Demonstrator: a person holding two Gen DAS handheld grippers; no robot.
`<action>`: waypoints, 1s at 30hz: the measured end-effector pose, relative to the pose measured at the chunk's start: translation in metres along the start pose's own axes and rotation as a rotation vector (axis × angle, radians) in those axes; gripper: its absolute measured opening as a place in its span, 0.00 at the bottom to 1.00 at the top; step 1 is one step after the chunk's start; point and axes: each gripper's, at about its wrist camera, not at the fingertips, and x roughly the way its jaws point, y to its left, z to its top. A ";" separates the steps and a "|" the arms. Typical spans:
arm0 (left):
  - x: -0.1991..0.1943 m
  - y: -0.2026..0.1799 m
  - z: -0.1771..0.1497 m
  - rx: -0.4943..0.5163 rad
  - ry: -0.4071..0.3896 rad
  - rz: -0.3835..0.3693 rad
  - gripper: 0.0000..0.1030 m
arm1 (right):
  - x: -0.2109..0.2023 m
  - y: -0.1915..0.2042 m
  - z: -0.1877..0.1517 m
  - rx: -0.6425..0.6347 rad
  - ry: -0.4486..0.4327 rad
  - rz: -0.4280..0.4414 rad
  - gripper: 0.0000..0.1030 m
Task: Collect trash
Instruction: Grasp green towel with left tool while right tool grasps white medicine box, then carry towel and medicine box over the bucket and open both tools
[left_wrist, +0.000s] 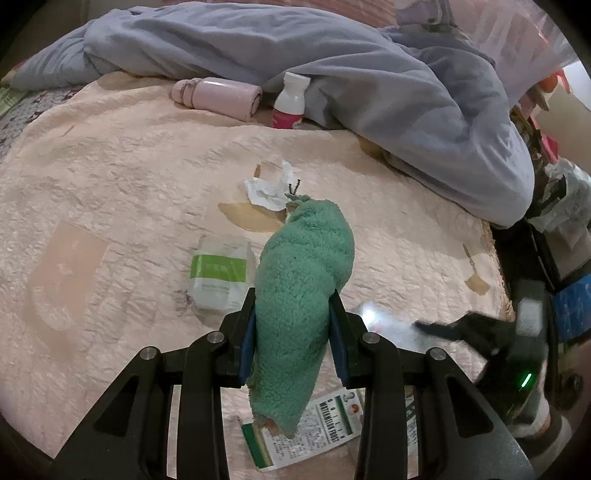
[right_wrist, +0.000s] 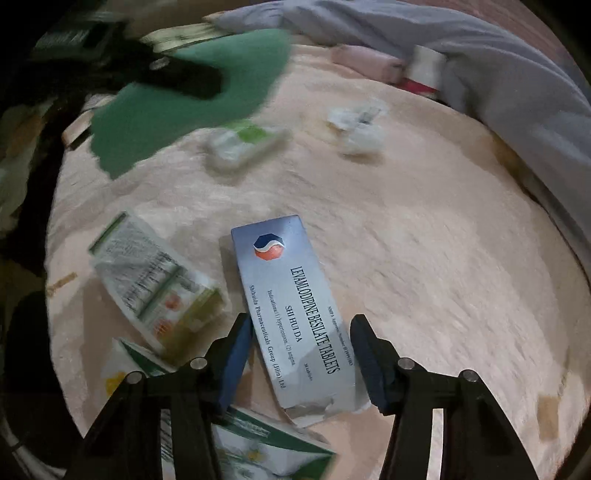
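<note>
My left gripper (left_wrist: 291, 295) is shut on a fuzzy green cloth (left_wrist: 306, 266), which hangs above the peach bed cover (left_wrist: 110, 177). In the right wrist view a silver tablet box (right_wrist: 284, 291) with a torn near end sits between the pads of my right gripper (right_wrist: 301, 319), and both pads touch its long sides. The box looks sharp while the bed behind it is blurred. The right gripper (left_wrist: 461, 328) also shows as a dark blur at the lower right of the left wrist view. Loose on the cover are a crumpled tissue (left_wrist: 269, 190), a green-and-white packet (left_wrist: 219, 277) and a printed medicine box (left_wrist: 314, 424).
A blue-grey blanket (left_wrist: 332, 66) is heaped along the far side of the bed, with a pink flask (left_wrist: 218, 96) and a white bottle (left_wrist: 290, 101) at its edge. Dark clutter (left_wrist: 554, 221) stands past the bed's right edge. More green-printed packaging (right_wrist: 155, 284) lies left of the tablet box.
</note>
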 end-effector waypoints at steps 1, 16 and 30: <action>0.001 -0.001 0.000 -0.001 -0.001 -0.009 0.31 | -0.003 -0.007 0.001 0.028 -0.012 -0.019 0.51; 0.010 -0.089 -0.028 0.121 0.031 -0.073 0.31 | -0.025 -0.064 -0.048 0.327 -0.094 -0.119 0.43; 0.011 -0.217 -0.077 0.266 0.040 -0.162 0.31 | -0.148 -0.079 -0.159 0.508 -0.263 -0.237 0.43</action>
